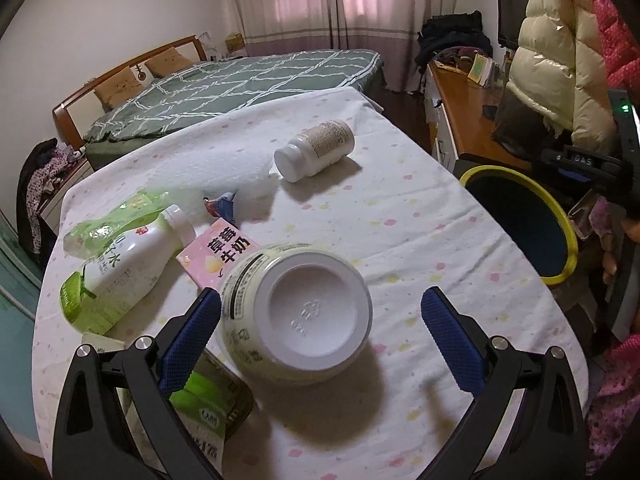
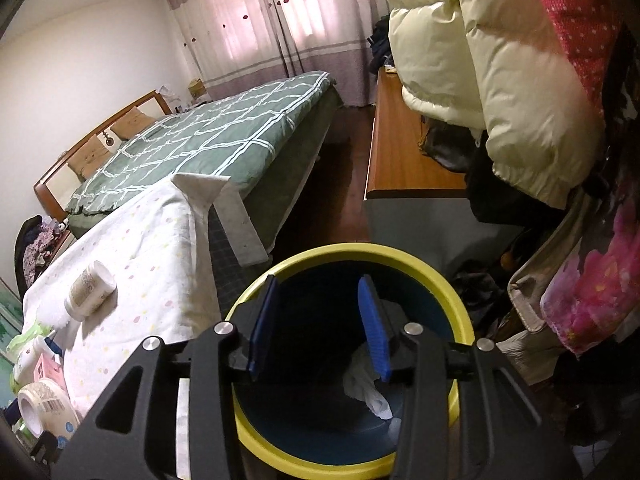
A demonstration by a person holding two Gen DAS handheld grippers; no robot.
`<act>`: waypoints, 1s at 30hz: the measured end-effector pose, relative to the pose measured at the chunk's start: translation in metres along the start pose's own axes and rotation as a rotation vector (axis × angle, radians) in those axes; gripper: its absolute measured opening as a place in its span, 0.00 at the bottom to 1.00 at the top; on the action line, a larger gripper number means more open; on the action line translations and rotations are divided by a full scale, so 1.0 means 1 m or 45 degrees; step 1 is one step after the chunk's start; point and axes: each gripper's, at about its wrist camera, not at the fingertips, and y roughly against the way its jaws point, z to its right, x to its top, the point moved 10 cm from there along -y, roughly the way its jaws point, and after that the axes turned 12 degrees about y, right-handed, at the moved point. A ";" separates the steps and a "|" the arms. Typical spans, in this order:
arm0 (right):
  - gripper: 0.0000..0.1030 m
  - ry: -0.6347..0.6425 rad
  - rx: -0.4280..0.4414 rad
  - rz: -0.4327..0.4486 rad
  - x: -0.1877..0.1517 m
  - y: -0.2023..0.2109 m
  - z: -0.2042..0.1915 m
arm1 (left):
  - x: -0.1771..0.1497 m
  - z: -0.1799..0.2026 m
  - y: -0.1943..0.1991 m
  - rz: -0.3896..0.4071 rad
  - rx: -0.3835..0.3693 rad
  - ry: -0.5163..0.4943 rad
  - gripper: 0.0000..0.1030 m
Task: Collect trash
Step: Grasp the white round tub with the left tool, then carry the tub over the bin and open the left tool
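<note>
The cream plastic jar with the white base [image 1: 296, 312], lying on its side near the front edge of the dotted tablecloth [image 1: 420, 216], is probably empty, light and slick, so it's best squeezed across its belly. The left gripper [image 1: 320, 336] is spread around it, not touching. The right gripper [image 2: 320, 328] is held part-open and empty over the yellow-rimmed bin [image 2: 436, 276].
</note>
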 end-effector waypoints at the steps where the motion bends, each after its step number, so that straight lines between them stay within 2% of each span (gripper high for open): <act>1: 0.39 0.001 0.002 -0.002 -0.001 0.000 0.000 | 0.001 0.000 -0.002 0.001 0.009 -0.001 0.94; 3: 0.39 0.002 0.008 -0.005 -0.003 -0.001 0.000 | 0.003 -0.002 -0.008 0.005 0.032 -0.002 0.92; 8: 0.39 -0.002 0.023 -0.007 -0.007 -0.001 0.001 | 0.008 -0.006 -0.015 0.028 0.088 -0.017 0.77; 12: 0.41 -0.016 0.039 -0.001 -0.012 0.003 0.002 | 0.009 -0.004 -0.015 0.036 0.100 -0.028 0.77; 19: 0.42 -0.047 0.059 -0.006 -0.026 0.009 0.011 | 0.016 0.009 -0.002 0.057 0.050 -0.026 0.77; 30: 0.42 -0.087 0.058 0.011 -0.036 0.025 0.035 | 0.039 0.067 0.017 0.100 -0.072 -0.083 0.77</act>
